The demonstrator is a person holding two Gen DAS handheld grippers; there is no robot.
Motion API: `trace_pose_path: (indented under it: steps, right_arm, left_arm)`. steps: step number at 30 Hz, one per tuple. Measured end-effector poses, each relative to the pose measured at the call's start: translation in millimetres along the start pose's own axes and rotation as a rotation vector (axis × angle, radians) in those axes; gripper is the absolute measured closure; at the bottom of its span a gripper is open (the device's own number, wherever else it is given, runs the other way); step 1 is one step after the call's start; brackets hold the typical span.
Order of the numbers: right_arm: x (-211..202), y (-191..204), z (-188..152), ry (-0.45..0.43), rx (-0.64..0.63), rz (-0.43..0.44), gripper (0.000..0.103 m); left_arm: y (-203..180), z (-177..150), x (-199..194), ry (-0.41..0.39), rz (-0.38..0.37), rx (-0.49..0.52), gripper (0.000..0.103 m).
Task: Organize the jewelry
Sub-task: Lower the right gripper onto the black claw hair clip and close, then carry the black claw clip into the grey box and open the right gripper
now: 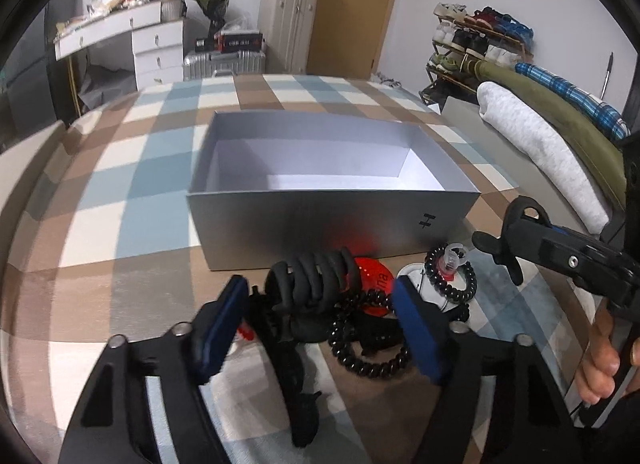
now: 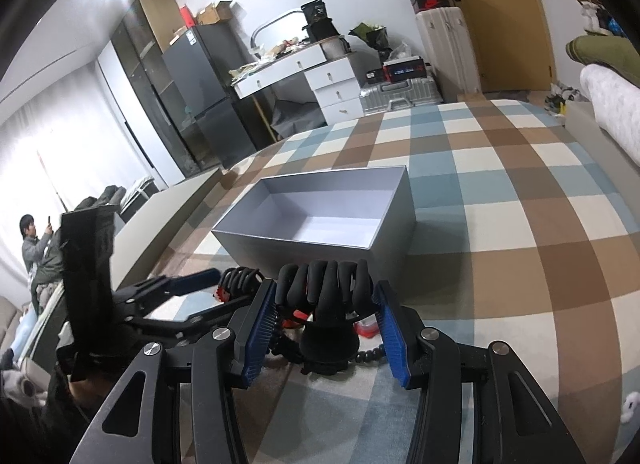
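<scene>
Right gripper (image 2: 326, 328) clamps black claw clip (image 2: 326, 296); left gripper (image 1: 320, 324) open over pile.
I see grey box (image 2: 296, 252) just beyond, clip's long axis crosswise.

Right gripper (image 2: 326, 326): jaws clamped on black claw hair clip (image 2: 326, 284). Grey open box (image 2: 280, 250): just beyond clip, on checked tabletop (image 2: 520, 224). Left gripper (image 2: 200, 296): at left, near black bead pile (image 2: 240, 278).

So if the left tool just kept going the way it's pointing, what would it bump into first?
Most likely the black claw hair clip, which lies between the left tool's open pads, atop a tangle of black coil hair ties. The grey box stands behind it.
</scene>
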State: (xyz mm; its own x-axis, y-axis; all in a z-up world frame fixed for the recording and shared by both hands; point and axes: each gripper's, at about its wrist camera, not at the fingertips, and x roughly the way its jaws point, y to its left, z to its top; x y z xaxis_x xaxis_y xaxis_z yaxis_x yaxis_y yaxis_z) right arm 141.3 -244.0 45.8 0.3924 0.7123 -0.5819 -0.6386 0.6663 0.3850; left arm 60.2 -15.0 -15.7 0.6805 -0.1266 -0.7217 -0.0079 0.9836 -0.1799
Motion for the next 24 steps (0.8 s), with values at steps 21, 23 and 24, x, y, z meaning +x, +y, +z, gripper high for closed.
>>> trace_pose_path:
  steps: [21, 23, 24]
  right_arm:
    - [2, -2, 2, 0.002, 0.01, 0.006, 0.055]
    - [3, -3, 3, 0.003, 0.012, 0.007, 0.055]
    - [3, -3, 3, 0.003, 0.015, 0.008, 0.055]
  left_arm:
    - [-6, 8, -34, -0.157, 0.076, 0.072, 0.059]
    - [-3, 10, -36, -0.162, 0.074, 0.064, 0.059]
    - [0, 11, -37, -0.165, 0.07, 0.059, 0.059]
